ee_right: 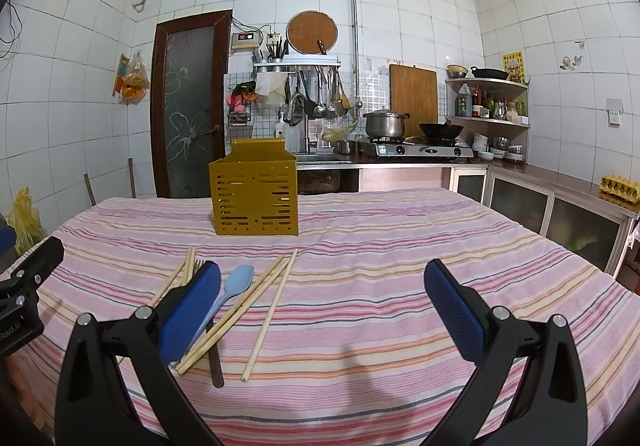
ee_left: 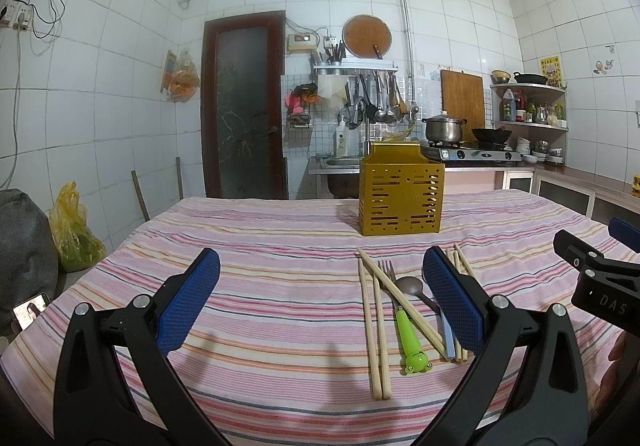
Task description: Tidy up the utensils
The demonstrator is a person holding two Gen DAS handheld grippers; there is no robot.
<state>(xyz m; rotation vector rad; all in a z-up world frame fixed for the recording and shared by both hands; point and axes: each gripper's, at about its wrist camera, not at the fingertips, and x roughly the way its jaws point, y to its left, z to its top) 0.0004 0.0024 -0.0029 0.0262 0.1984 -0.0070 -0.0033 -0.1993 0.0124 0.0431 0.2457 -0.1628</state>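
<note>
A yellow perforated utensil holder [ee_left: 402, 194] [ee_right: 254, 198] stands upright mid-table. In front of it lie wooden chopsticks [ee_left: 378, 326] [ee_right: 240, 310], a fork with a green frog handle [ee_left: 408, 334], a brown spoon [ee_left: 412, 284] and a light blue spoon [ee_right: 240, 280]. A single chopstick [ee_right: 270, 310] lies to the right of the pile. My left gripper [ee_left: 320, 266] is open and empty, and its right finger covers part of the pile. My right gripper [ee_right: 323, 274] is also open and empty, its left finger over the fork and some chopsticks.
A pink striped cloth [ee_left: 260, 286] covers the table. Beyond its far edge are a sink, a stove with a pot [ee_right: 384, 124] and wok, and corner shelves. A yellow bag [ee_left: 72, 230] and a phone [ee_left: 30, 312] sit off the left side.
</note>
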